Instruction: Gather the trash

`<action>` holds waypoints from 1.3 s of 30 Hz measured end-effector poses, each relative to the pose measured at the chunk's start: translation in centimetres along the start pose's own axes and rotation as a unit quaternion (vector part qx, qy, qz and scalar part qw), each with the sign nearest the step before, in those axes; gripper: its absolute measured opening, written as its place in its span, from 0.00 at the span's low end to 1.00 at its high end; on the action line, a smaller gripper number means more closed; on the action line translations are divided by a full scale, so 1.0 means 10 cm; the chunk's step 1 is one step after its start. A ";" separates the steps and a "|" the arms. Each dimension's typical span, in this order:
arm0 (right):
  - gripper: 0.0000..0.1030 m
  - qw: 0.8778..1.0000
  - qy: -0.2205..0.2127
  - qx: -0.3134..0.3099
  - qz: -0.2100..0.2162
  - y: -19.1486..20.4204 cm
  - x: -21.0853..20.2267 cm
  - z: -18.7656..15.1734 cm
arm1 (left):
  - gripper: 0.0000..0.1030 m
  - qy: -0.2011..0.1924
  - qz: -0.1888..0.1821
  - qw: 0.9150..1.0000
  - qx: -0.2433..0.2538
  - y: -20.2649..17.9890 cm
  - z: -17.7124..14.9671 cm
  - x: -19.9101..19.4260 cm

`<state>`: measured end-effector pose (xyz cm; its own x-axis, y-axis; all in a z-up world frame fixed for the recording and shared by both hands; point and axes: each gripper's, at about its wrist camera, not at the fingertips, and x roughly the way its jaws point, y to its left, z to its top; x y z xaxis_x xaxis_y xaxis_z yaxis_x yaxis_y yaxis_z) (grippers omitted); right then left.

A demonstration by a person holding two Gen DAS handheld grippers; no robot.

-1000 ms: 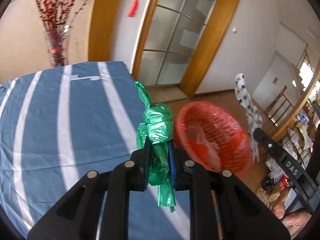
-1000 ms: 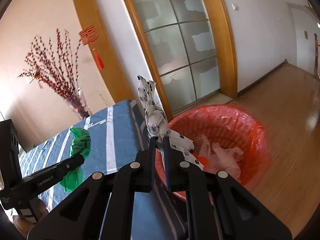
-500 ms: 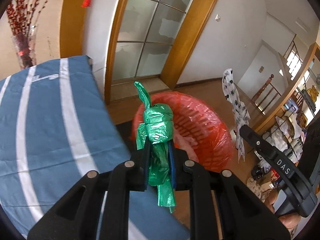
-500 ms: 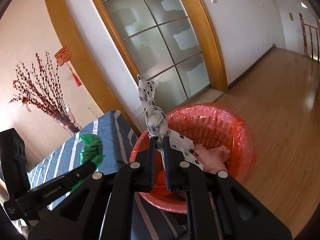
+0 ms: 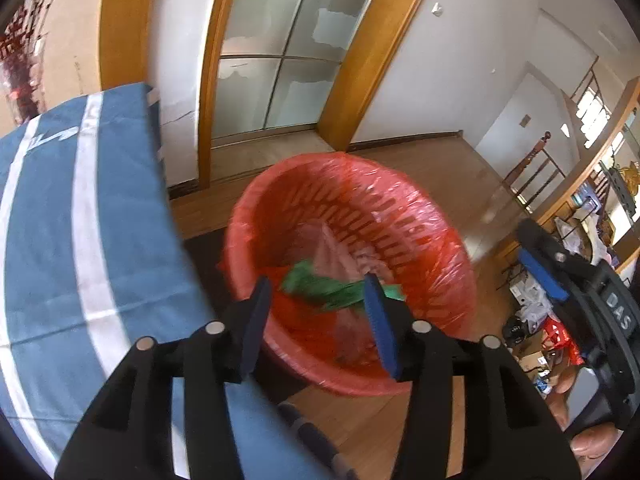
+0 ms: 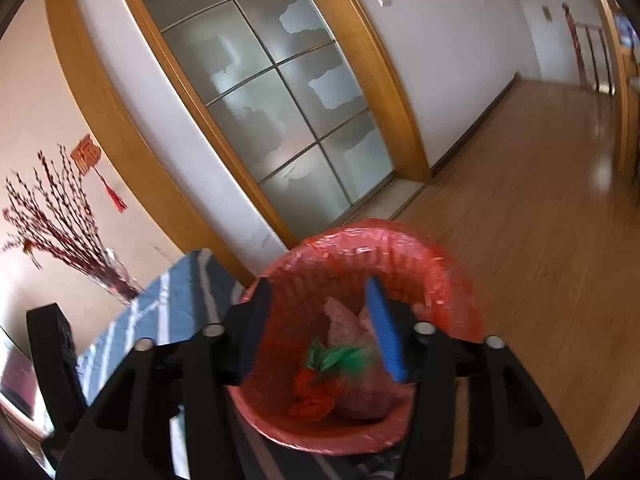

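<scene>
The only legible marking is the white lettering "DAS" on the side of the black plastic body of the right gripper (image 5: 538, 268), seen at the right edge of the left wrist view; the letters stand on the housing behind the blue-padded finger. A red hanging wall ornament with tassel (image 6: 86, 156) in the right wrist view carries a character-like shape, but it is too blurred to read. The blue cloth with white stripes (image 5: 48, 200) bears a small white mark near its far edge, which cannot be read as text. No numbers or brand labels are legible elsewhere.
</scene>
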<state>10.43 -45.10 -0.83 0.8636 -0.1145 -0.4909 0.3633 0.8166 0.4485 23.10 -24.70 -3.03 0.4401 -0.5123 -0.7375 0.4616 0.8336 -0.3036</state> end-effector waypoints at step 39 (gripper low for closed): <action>0.98 0.970 -0.090 -0.214 -0.078 1.24 -1.59 -1.47 | 0.96 -0.256 0.241 0.936 0.006 0.66 -1.91 -2.51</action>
<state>-3.96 -24.84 1.59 0.8708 -0.3202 -0.3729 0.3484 0.9373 0.0089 0.36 -2.44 1.96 0.9092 -0.1120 -0.4011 0.1216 0.9926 -0.0016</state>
